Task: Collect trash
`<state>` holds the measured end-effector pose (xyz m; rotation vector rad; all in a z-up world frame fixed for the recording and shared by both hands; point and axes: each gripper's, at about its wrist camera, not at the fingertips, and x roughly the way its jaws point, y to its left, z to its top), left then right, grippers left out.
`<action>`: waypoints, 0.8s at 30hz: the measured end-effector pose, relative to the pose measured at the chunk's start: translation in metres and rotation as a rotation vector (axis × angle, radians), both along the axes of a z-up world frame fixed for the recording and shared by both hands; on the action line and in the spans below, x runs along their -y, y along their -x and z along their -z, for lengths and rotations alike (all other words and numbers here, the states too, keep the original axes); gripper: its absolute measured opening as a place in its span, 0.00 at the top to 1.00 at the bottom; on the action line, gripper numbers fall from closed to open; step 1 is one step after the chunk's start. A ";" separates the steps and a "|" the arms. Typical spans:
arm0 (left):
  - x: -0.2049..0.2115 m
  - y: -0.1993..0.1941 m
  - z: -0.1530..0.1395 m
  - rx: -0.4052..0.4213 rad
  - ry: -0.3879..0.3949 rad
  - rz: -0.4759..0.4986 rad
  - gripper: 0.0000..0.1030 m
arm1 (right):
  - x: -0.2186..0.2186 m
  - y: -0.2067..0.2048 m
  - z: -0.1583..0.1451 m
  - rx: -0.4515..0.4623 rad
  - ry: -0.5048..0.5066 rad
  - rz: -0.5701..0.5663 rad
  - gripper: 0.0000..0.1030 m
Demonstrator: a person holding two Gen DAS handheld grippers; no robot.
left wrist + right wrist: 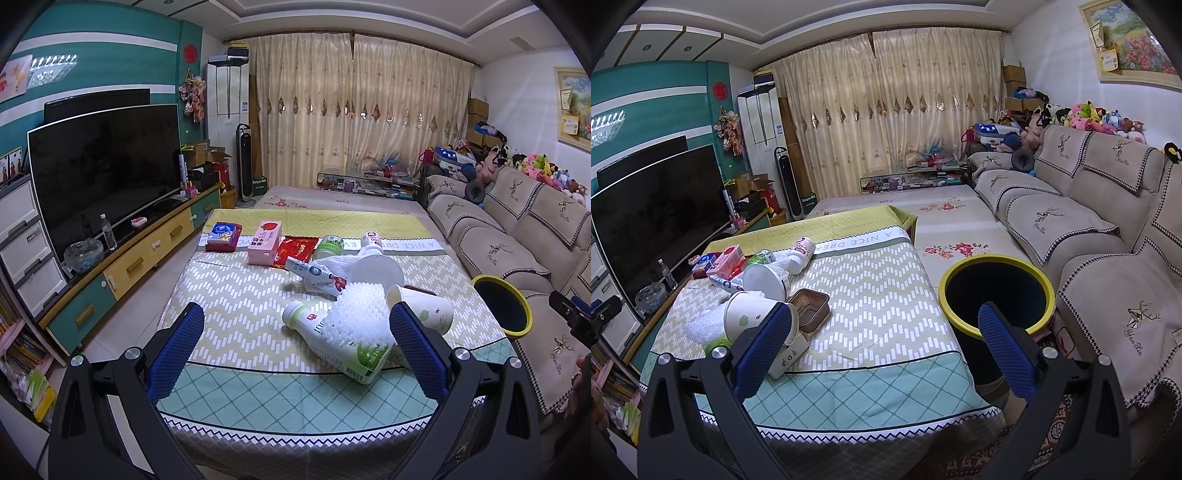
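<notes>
Trash lies on the cloth-covered table (240, 306): a white and green bottle (332, 343) on its side under white bubble wrap (354, 314), a paper cup (421, 306), a white tub (373, 273), a toothpaste-like tube (314, 275), a pink box (264, 242), a red packet (297, 251). My left gripper (295, 347) is open and empty, just short of the bottle. My right gripper (882, 350) is open and empty over the table's right edge, beside the yellow-rimmed black bin (997, 291). A brown tray (810, 308) sits near the cup (750, 319).
A beige sofa (1089, 236) runs along the right, with the bin between it and the table. A TV (103, 173) on a low cabinet stands at left. A low bed-like platform (923, 199) lies beyond the table. The bin (502, 306) shows at right in the left wrist view.
</notes>
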<state>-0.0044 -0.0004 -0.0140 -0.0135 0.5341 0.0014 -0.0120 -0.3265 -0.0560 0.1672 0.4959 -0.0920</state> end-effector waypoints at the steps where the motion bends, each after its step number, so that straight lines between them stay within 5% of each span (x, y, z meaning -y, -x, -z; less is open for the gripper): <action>1: 0.000 0.000 0.001 -0.001 0.000 0.000 0.04 | -0.001 0.000 0.000 -0.001 0.001 -0.001 0.06; 13: -0.020 -0.005 0.008 -0.002 0.012 -0.033 0.04 | -0.026 -0.019 0.008 -0.029 -0.024 -0.060 0.06; 24: -0.048 -0.020 0.030 -0.035 0.045 -0.062 0.04 | -0.114 -0.070 0.038 -0.087 -0.030 -0.248 0.06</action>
